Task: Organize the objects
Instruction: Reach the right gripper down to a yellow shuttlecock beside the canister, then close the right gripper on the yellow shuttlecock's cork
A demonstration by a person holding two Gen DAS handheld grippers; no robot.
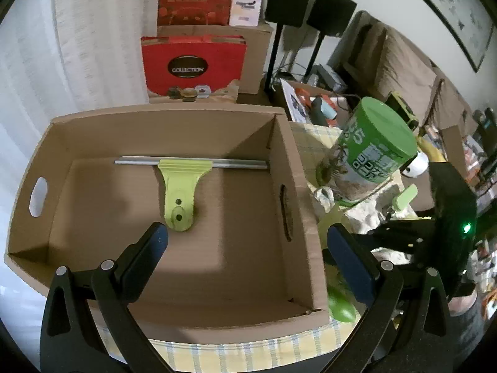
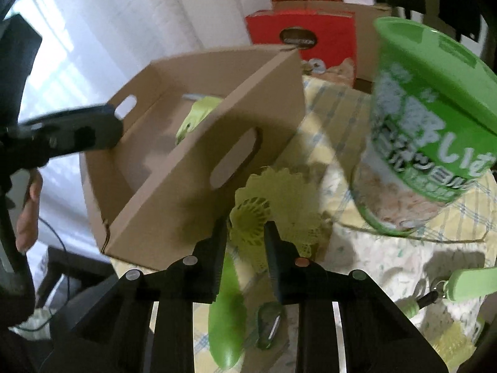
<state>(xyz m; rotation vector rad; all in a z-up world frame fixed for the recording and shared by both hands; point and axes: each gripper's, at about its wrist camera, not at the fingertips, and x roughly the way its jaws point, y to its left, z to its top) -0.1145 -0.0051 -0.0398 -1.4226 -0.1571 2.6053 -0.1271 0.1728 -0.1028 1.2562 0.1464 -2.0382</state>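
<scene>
nearest, the right gripper (image 2: 245, 233) has its 2 fingers closed on the handheld fan (image 2: 248, 217) on the tablecloth (image 2: 388, 258) just right of the cardboard box (image 1: 295, 168); lift it clear of the wall. farther left, the left gripper (image 1: 245, 242) hangs wide apart above the squeegee (image 1: 180, 186) inside.

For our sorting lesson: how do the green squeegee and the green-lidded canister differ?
The squeegee lies flat inside the cardboard box; the canister stands outside on the checked cloth. The squeegee is thin with a metal blade; the canister is a fat cylinder with a printed label. Both are green.
</scene>
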